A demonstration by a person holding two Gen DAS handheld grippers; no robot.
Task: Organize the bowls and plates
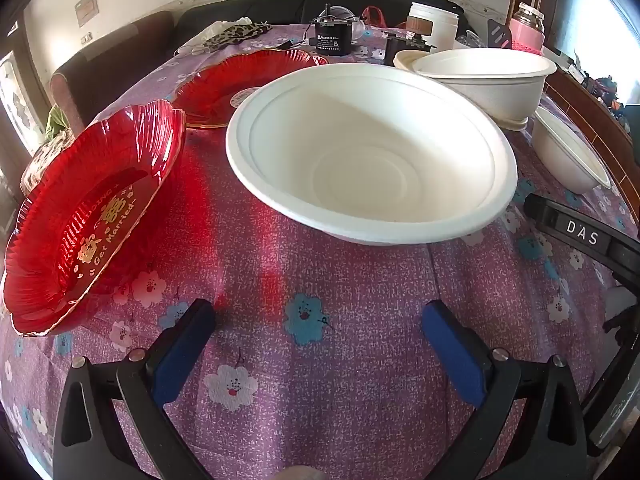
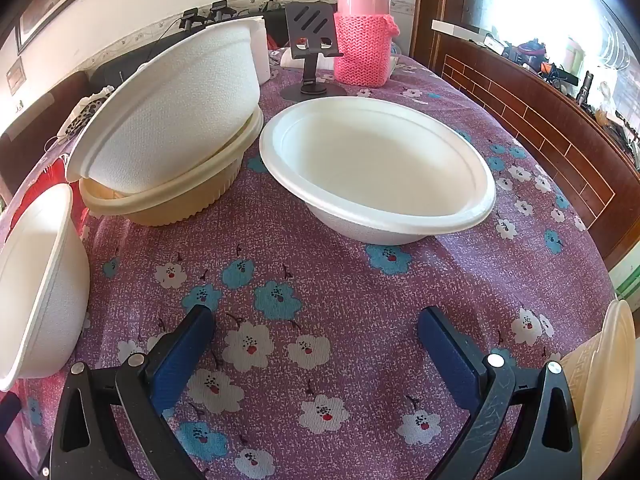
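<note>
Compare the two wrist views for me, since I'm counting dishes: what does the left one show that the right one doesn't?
Only the left wrist view shows the two red plates, the near red plate and the far red plate, plus a black cylindrical device. Only the right wrist view shows a cream bowl at its right edge. Both share the shallow white bowl, the deep white bowl stacked on a cream one, the pink flask and the floral tablecloth. Both sets of tongs stand open and empty.
</note>
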